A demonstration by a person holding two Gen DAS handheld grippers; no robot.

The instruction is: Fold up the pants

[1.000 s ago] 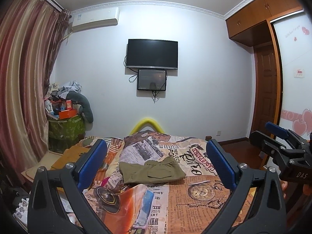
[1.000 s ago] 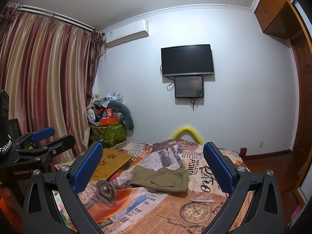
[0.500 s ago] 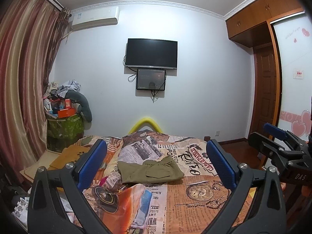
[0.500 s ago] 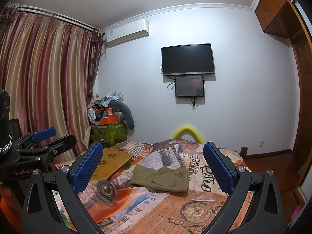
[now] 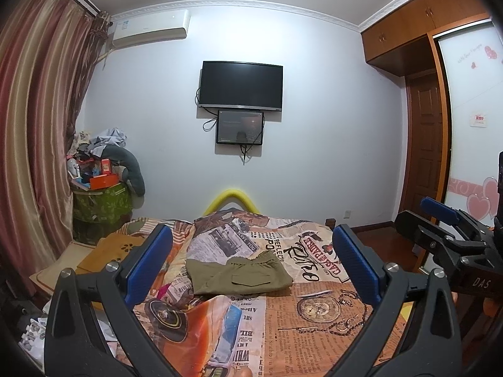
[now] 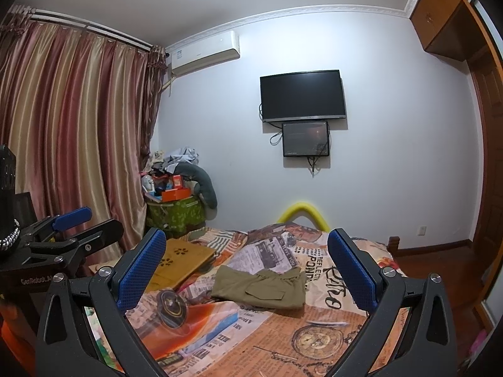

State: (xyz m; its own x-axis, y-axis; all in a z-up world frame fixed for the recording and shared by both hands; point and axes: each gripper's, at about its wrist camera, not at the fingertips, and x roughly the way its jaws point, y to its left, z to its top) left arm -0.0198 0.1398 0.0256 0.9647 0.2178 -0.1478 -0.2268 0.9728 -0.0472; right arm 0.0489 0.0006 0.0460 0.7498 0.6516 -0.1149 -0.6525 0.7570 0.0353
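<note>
1. Since the pants (image 5: pixel 240 271) lie as a compact folded rectangle mid-bed (image 5: pixel 314 330), the task looks done.
2. Left gripper (image 5: pixel 251 264) and right gripper (image 6: pixel 246 267) — fingers spread, empty, held well back.

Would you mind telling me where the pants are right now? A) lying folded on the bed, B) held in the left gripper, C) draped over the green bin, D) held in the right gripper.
A: the pants lie folded on the bed, ahead of the open left gripper and open right gripper.

Both wrist views face TV wall (image 5: pixel 330 125) across bed (image 6: pixel 283 330), level, sharing pants (image 5: pixel 239 271).
</note>
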